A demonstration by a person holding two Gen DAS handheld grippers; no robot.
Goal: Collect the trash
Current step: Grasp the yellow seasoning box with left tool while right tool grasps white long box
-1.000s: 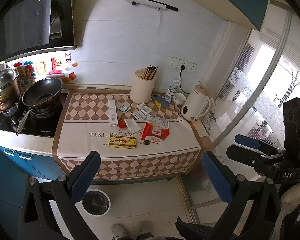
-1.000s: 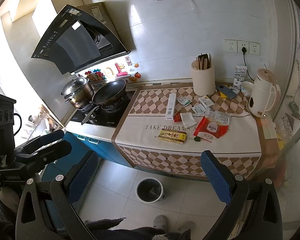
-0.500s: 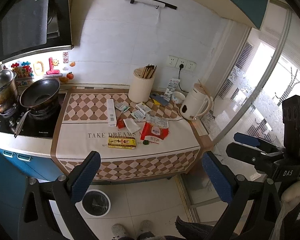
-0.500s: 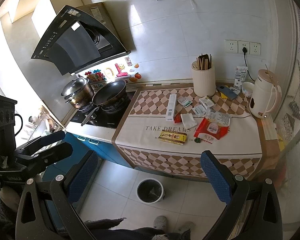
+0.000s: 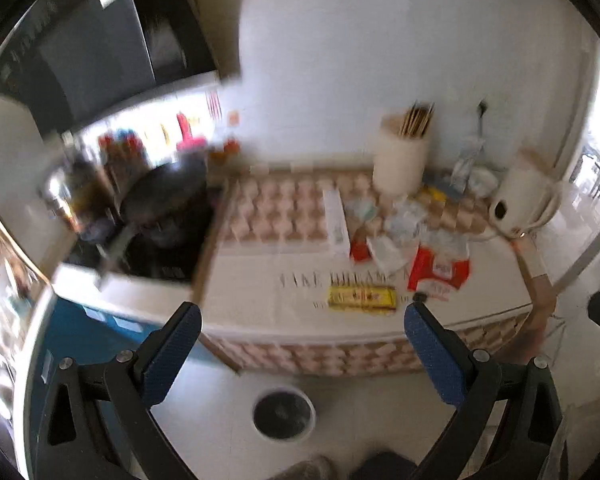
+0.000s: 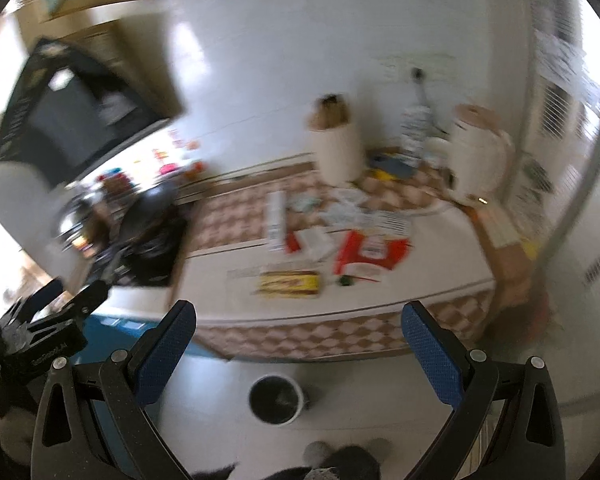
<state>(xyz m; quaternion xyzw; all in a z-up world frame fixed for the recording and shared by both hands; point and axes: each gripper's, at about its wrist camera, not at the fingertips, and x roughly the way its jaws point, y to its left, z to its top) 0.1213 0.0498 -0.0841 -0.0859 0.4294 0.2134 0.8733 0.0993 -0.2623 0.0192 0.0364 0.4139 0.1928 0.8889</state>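
Left tongs (image 5: 302,344): wide apart, empty, out over the floor short of the table's front edge.
Right tongs (image 6: 298,342): wide, empty, also short of that edge.
Trash: yellow packet (image 6: 290,283) near the front edge; red wrapper (image 6: 370,250) behind, toward the right end.
Bin (image 6: 276,399): on open floor below the front edge.
Table (image 6: 340,330): bare strip along the front.

Both views are smeared by motion blur. The dark lettering printed on the white-and-checked counter cloth (image 5: 260,280) cannot be read, and the print on the flat yellow packet (image 5: 362,297) near the cloth's front edge is illegible. The crumpled white wrappers (image 6: 350,210) behind it merge together. The black wok (image 5: 164,196) is smeared.
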